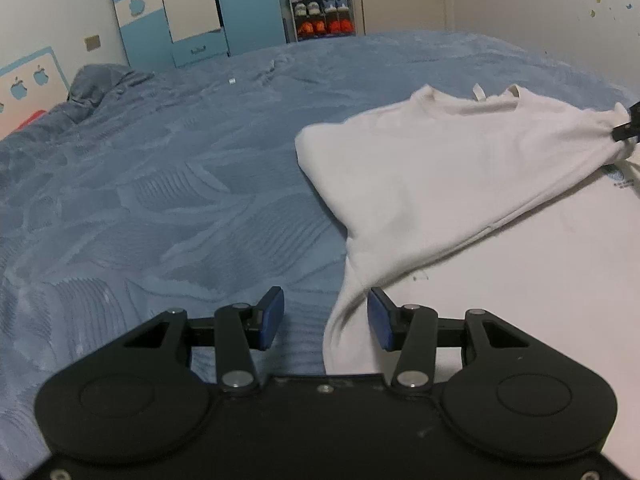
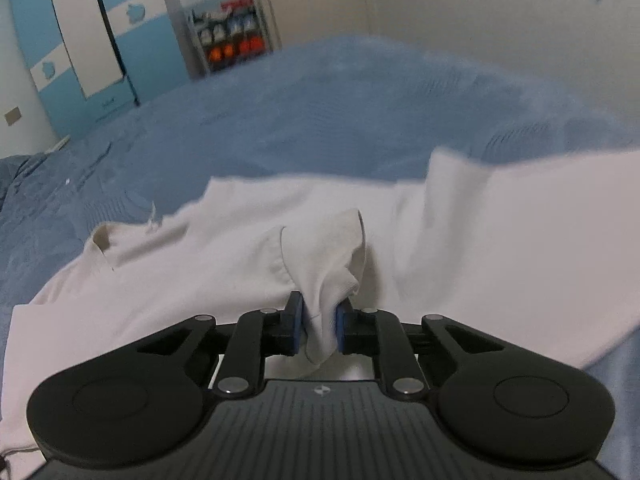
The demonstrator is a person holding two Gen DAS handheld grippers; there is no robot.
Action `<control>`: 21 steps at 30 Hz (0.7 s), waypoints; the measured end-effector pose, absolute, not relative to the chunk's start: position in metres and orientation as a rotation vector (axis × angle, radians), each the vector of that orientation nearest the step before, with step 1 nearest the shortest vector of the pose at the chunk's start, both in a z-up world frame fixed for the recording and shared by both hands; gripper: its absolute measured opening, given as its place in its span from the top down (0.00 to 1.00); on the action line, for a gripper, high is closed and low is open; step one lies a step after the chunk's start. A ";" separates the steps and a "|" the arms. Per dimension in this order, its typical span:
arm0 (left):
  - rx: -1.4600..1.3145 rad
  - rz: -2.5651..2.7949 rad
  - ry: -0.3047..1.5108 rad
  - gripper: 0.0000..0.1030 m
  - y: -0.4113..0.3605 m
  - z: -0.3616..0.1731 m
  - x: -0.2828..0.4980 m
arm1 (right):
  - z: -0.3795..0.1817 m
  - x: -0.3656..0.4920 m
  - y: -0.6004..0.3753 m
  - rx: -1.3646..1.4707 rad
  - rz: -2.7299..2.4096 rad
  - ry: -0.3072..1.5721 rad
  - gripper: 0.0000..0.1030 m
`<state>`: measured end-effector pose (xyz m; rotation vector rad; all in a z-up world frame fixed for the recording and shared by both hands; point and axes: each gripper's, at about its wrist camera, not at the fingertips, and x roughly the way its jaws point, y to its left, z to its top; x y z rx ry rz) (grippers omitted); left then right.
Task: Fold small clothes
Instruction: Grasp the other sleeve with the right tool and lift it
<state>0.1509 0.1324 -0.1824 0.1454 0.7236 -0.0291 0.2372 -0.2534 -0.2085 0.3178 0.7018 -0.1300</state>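
White shirt (image 2: 248, 280) bunched tight between the blue pads of the right gripper (image 2: 320, 326), a fold pinched and lifted off the bed. Left gripper (image 1: 326, 316) gapes wide, holding nothing, one pad just beside the shirt's edge. Everything sits on a blue textured bedspread (image 1: 180, 184); blue-and-white wardrobes (image 1: 180, 8) and a shoe rack (image 1: 322, 12) stand behind.

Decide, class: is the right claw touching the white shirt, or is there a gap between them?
Touching. In the right wrist view, the right claw is shut on a bunched fold of the white shirt, cloth pinched between both blue pads.
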 end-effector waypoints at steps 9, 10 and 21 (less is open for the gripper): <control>0.203 -0.008 0.762 0.51 0.120 -0.191 0.153 | -0.243 0.232 -0.263 0.281 -0.215 0.813 0.73; 0.207 -0.005 0.763 0.52 0.119 -0.191 0.152 | -0.242 0.230 -0.266 0.290 -0.194 0.800 0.69; 0.196 0.015 0.697 0.52 0.098 -0.157 0.150 | -0.200 0.158 -0.449 0.447 -0.395 0.633 0.28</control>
